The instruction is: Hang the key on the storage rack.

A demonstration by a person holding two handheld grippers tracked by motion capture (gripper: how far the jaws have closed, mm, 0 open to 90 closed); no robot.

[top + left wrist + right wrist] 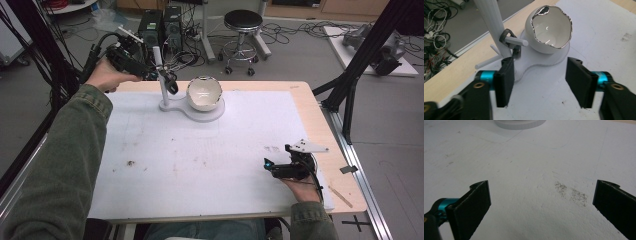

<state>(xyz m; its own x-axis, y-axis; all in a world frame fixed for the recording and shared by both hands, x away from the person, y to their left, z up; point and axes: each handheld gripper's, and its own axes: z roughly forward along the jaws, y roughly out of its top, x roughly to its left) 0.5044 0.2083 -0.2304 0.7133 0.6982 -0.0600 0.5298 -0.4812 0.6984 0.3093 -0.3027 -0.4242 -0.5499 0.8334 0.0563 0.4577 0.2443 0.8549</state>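
Jaws of the left gripper (537,82) stand apart with nothing between them, just in front of a white stand (492,27) at the far left of the desk (300,100). A small dark ring (507,37) hangs on one of the stand's pegs, close to the left jaw. A white bowl (551,30) with a silvery wavy rim sits tilted on the stand's round base, beside the post. Jaws of the right gripper (541,205) are wide and empty above the white mat (529,170), near the desk's right front corner, well apart from the stand.
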